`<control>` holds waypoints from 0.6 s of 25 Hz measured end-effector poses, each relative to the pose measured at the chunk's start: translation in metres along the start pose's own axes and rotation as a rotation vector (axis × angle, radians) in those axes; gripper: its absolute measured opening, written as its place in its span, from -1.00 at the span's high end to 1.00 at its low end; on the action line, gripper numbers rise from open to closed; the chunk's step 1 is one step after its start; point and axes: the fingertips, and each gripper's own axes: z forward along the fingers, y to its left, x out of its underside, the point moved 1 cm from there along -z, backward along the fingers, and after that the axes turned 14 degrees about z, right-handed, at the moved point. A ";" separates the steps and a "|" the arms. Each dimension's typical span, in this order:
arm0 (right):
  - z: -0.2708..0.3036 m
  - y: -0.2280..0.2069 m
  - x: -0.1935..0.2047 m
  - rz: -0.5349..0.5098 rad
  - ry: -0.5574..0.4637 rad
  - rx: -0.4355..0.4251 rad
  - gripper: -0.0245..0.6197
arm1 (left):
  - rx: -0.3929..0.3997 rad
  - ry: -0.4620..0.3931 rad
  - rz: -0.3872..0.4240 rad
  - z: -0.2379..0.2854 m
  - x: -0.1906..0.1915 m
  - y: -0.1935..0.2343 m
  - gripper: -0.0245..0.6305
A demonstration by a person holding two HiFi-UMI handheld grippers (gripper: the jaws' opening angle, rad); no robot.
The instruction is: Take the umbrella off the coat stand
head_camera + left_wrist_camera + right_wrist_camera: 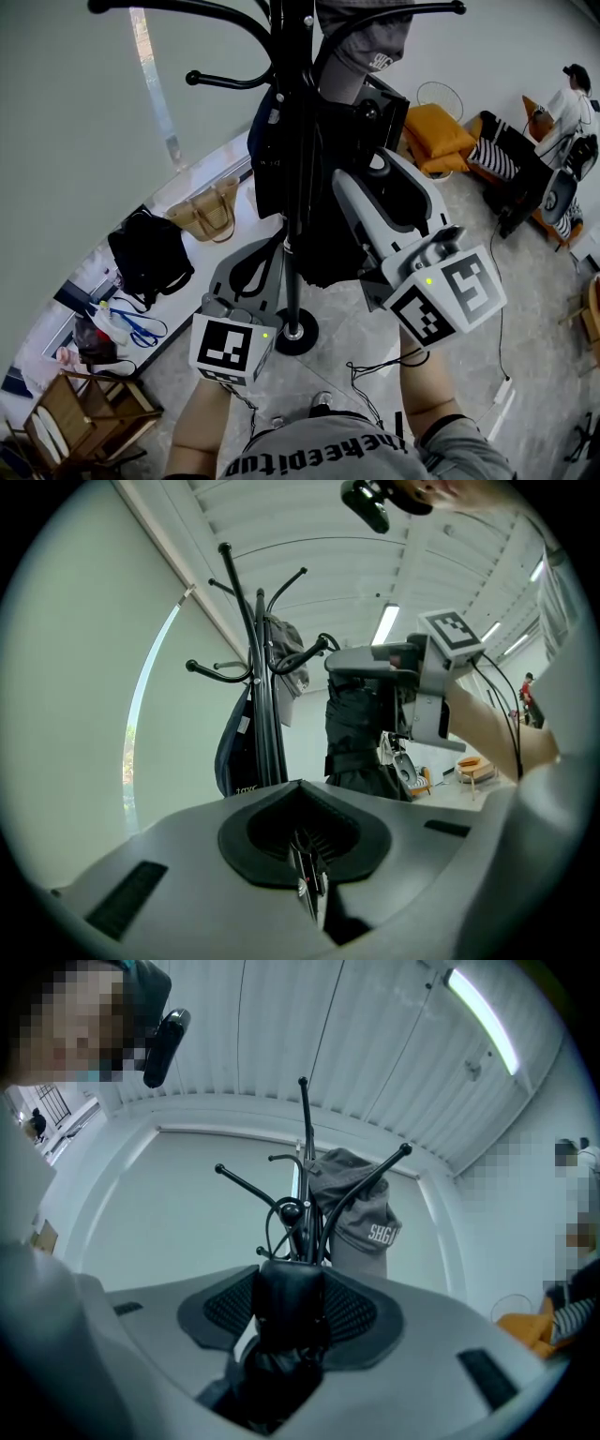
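The black coat stand (298, 187) rises in front of me, its hooks spread at the top (305, 1171). A folded black umbrella (328, 239) hangs against the pole. My right gripper (367, 183) is tilted upward and shut on the umbrella's handle (291, 1302). The umbrella's thin strap (274, 1227) loops over a knobbed hook (289, 1210). In the left gripper view the umbrella (356, 738) hangs below the right gripper (398, 682). My left gripper (251, 272) sits lower left of the pole, level, its jaws shut (307, 869) on nothing.
A grey cap (366, 1222) and a navy bag (236, 752) hang on the stand. On the floor are the stand's round base (296, 334), a black bag (150, 255), a tan tote (208, 217), a wooden chair (80, 417) and orange cushions (437, 136). A person (562, 112) sits far right.
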 end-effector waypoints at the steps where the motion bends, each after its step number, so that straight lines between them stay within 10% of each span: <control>1: -0.001 0.000 -0.001 -0.001 -0.002 0.001 0.27 | 0.002 -0.002 0.000 0.000 -0.001 0.000 0.88; 15: -0.023 0.005 0.008 -0.003 0.025 0.036 0.27 | 0.038 -0.014 -0.010 -0.007 -0.004 -0.016 0.88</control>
